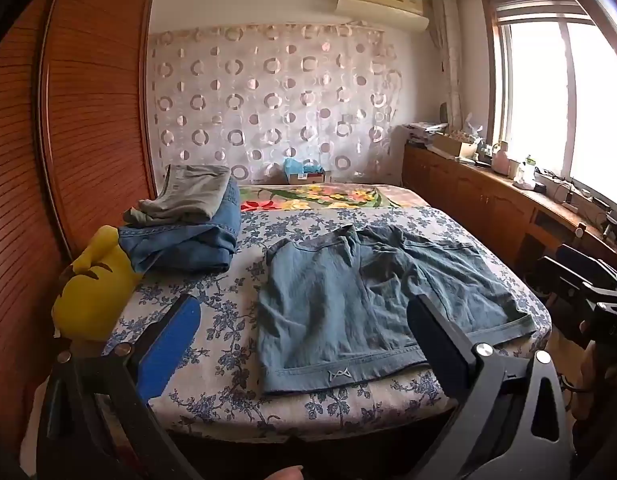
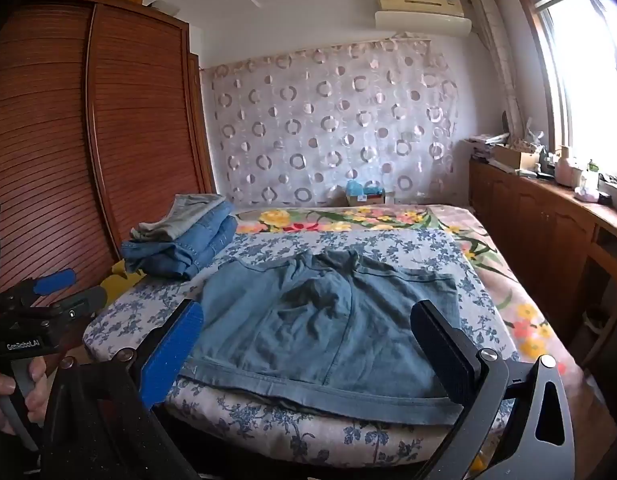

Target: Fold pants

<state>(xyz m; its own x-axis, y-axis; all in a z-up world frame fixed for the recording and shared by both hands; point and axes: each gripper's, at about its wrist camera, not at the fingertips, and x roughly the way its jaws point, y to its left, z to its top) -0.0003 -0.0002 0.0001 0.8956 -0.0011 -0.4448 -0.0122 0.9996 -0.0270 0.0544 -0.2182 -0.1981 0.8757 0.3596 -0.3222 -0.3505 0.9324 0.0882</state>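
The blue pants lie spread flat on the near end of the bed, hems toward its foot. To the left of the pants sits a stack of folded clothes, with a yellow plush toy at the bed's left edge. Both the left gripper and right gripper hang over the foot of the bed with tongs spread apart, holding nothing.

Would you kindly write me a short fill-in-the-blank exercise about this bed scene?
1. The blue shorts lie spread flat on the ____.
2. Both the left tongs and the right tongs stand ____, holding nothing.
3. On the folded jeans rests a folded ____ garment.

Answers: bed; open; grey
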